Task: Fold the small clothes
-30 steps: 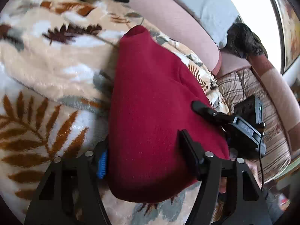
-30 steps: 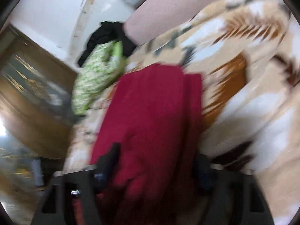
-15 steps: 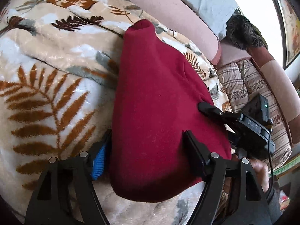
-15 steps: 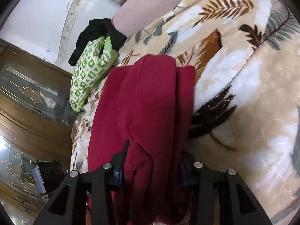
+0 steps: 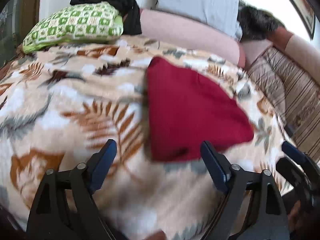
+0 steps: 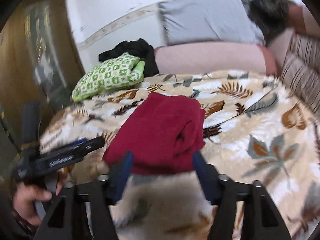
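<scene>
Both grippers, left gripper [image 5: 158, 156] and right gripper [image 6: 162, 166], are seen with jaws just opened and nothing held between them. Beyond them the folded red garment [image 6: 166, 132] is left lying on the leaf-print blanket [image 6: 250, 124]. Its loose-looking rolled edge, somewhat blurred, could be snagged by a fingertip and the fold pulled open, or it could be slumped by the soft bedding.

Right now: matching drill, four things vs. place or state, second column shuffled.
1 red garment
2 green patterned pillow
3 black clothing
4 left gripper

a behind the pillow
b folded on the leaf-print blanket
c jaws apart, nothing between them
d at the blanket's far corner

1-b, 2-d, 3-a, 4-c
</scene>
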The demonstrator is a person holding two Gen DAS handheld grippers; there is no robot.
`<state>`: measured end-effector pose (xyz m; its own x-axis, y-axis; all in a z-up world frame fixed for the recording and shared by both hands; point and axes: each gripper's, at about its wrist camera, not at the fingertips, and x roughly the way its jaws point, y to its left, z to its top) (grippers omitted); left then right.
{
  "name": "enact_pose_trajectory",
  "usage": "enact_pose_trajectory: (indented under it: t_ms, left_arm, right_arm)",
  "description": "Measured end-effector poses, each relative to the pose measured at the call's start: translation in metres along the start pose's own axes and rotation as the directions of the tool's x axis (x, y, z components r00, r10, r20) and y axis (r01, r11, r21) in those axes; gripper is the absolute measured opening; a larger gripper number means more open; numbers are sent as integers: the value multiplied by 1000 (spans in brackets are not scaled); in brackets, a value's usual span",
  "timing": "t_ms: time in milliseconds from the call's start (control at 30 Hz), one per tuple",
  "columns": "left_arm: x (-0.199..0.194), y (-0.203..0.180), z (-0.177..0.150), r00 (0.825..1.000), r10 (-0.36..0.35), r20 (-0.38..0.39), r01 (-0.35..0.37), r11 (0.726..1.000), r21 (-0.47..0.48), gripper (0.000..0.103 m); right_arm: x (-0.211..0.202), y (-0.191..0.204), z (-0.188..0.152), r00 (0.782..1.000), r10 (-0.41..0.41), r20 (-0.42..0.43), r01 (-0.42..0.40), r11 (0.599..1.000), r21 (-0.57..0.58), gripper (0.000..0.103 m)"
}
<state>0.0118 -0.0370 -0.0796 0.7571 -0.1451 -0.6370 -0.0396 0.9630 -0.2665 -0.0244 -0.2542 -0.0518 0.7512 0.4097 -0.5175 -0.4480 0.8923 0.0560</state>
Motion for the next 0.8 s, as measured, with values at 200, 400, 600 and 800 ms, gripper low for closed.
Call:
enact_pose_trajectory:
  t_ms: [200,400,600,800]
  left_arm:
    - [-3,-16,-10,992,123,-1,-122,989,83,86]
    - [2,-12,-12,989,149,-21,-147,986,77,87]
    - [8,-13,-13,990,134,-54,-130,989,71,87]
    - [10,-17,-14,992,113,-63,-108,991,82,87]
  right_arm:
    - [3,17,-25,991,-77,-110,72,996,-49,75]
    - [5,7,-23,987,-125,-102,126,992,1,75]
    - [8,-5,-22,983,-135,-122,144,987,69,75]
    - [11,-3,-22,983,-131,-130,140,988,60,75]
